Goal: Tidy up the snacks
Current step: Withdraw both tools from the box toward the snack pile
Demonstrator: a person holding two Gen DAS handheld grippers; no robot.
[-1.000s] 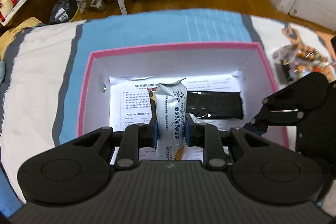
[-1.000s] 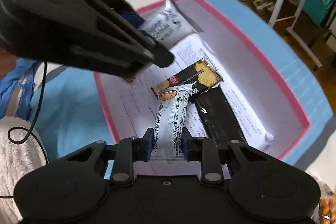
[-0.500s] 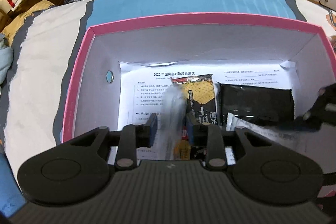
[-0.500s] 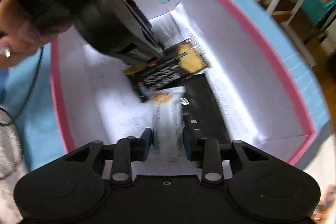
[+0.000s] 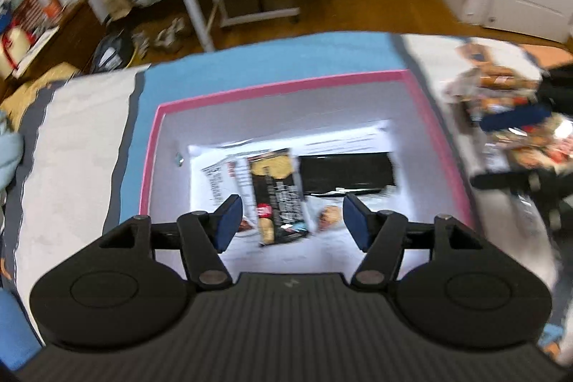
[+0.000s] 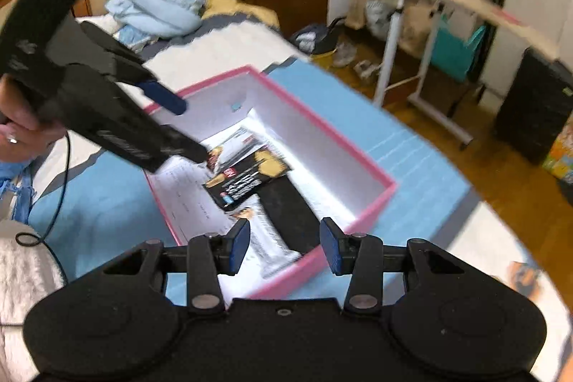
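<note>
A pink-rimmed white box sits on the bed. Inside, on printed paper, lie a black and yellow cracker packet, a flat black packet and two silver snack bars, one at the left, one at the right. My left gripper is open and empty above the box; it also shows in the right wrist view. My right gripper is open and empty above the box's near rim.
A pile of loose snack packets lies on the bed right of the box. The bedcover is blue and white. A white rolling table frame, bags and clutter stand on the wooden floor beyond. A blue blanket heap lies by the headboard.
Both grippers opened and let go of their silver snack bars, which now lie in the box. Both grippers have pulled up and back from the box.
</note>
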